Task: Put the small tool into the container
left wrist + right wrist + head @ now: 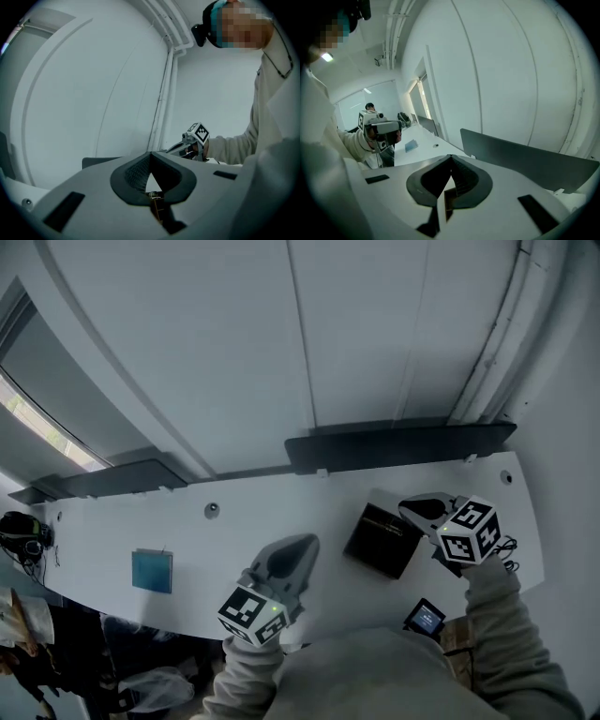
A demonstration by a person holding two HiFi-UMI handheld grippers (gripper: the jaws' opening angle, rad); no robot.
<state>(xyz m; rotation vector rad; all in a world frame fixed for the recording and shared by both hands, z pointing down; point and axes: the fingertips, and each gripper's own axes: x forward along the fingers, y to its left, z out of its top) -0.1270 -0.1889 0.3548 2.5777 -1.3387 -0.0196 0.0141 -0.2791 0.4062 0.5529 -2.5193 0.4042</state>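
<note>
A black open box (382,540) lies on the white desk (281,512), right of centre. My right gripper (407,508) hovers just over the box's far right corner, with its jaws shut and nothing between them; in the right gripper view the tips (451,156) meet. My left gripper (307,544) is held to the left of the box, and its jaws are also shut and empty (150,153). Each gripper shows in the other's view: the right gripper (183,146) and the left gripper (386,127). I see no small tool in any view.
A blue square pad (152,570) lies on the desk at the left, and a round grommet (212,510) sits behind it. A phone (427,617) rests near the front edge at the right. Dark partition panels (394,444) line the back of the desk.
</note>
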